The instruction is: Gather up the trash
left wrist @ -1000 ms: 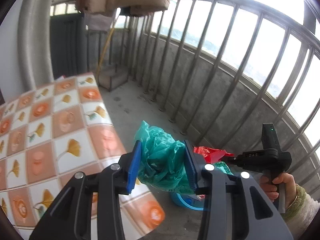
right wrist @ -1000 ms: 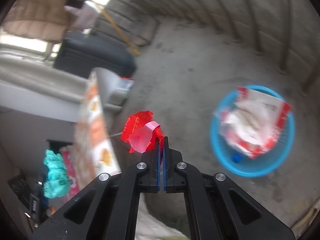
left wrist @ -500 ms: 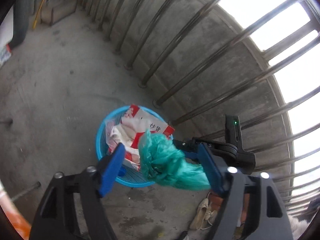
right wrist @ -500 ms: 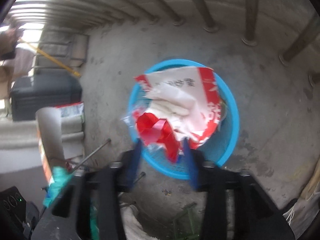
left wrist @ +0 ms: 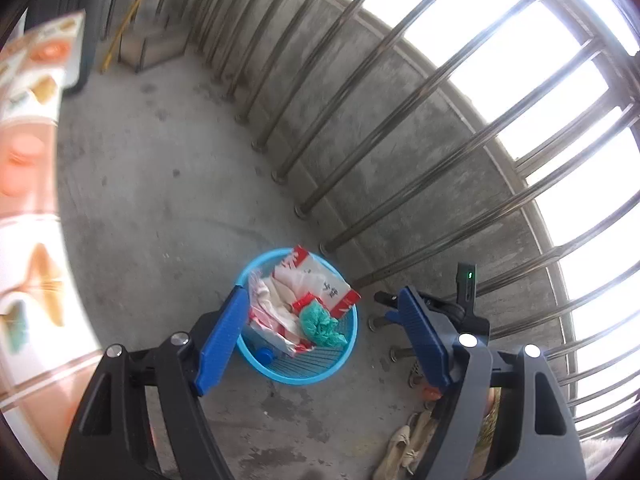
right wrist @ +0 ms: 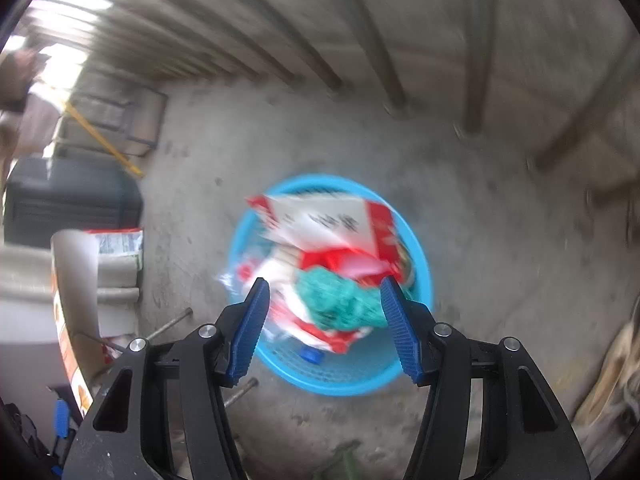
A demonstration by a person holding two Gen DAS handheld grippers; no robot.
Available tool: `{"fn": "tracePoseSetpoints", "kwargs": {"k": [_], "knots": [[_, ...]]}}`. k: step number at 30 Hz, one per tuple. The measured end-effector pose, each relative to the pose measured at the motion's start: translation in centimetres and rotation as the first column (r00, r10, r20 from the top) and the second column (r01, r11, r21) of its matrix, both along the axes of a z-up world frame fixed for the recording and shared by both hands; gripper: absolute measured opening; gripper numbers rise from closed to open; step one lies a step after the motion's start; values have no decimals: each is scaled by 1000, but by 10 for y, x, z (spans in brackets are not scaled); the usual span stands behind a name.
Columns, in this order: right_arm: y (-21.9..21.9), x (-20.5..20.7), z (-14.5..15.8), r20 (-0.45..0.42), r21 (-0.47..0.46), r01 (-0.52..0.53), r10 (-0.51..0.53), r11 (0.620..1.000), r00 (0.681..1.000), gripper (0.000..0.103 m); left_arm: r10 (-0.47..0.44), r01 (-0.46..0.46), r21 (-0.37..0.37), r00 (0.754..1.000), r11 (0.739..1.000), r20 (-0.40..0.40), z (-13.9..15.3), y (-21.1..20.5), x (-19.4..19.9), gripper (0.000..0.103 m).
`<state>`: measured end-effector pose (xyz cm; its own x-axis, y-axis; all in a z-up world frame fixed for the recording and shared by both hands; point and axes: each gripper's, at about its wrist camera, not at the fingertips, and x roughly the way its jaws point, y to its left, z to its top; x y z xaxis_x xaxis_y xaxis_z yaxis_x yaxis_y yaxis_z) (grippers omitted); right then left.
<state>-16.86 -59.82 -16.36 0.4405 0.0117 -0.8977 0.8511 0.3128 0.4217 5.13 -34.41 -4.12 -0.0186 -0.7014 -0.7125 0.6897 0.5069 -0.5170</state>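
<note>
A round blue basket (left wrist: pixel 340 364) stands on the concrete floor by the railing; it also shows in the right wrist view (right wrist: pixel 420 264). In it lie a red-and-white bag (left wrist: pixel 316 280), a crumpled green plastic bag (left wrist: pixel 320 322) and a small red wrapper (left wrist: pixel 306 300). The right wrist view shows the green bag (right wrist: pixel 340 300) and red-and-white bag (right wrist: pixel 320 220) too, blurred. My left gripper (left wrist: pixel 324 340) is open and empty above the basket. My right gripper (right wrist: pixel 324 328) is open and empty above it as well, and its body shows in the left wrist view (left wrist: pixel 466 308).
A metal railing (left wrist: pixel 360 120) on a low concrete wall curves behind the basket. A table with an orange-patterned cloth (left wrist: pixel 28 200) stands at the left. Light shoes (left wrist: pixel 404 440) lie on the floor near the basket. A dark box (right wrist: pixel 68 200) stands in the corner.
Both grippers swung from the table to above the basket and opened. The green bag left my left gripper and the red wrapper left my right; both now lie in the basket.
</note>
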Motion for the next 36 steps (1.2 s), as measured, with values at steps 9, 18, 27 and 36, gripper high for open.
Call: {"fn": "tracePoseSetpoints", "kwargs": {"k": [9, 18, 27, 36], "knots": [[125, 101, 134, 78, -435, -391, 467, 811, 881, 76, 292, -266, -126, 917, 956, 273, 84, 161, -11, 96], [310, 145, 225, 106, -723, -445, 721, 529, 685, 95, 604, -641, -98, 644, 761, 470, 111, 326, -42, 97], [424, 132, 233, 22, -834, -364, 684, 415, 729, 95, 687, -876, -84, 310, 476, 658, 90, 399, -73, 98], [486, 100, 192, -172, -784, -515, 675, 346, 717, 95, 693, -829, 122, 528, 545, 492, 46, 399, -61, 97]]}}
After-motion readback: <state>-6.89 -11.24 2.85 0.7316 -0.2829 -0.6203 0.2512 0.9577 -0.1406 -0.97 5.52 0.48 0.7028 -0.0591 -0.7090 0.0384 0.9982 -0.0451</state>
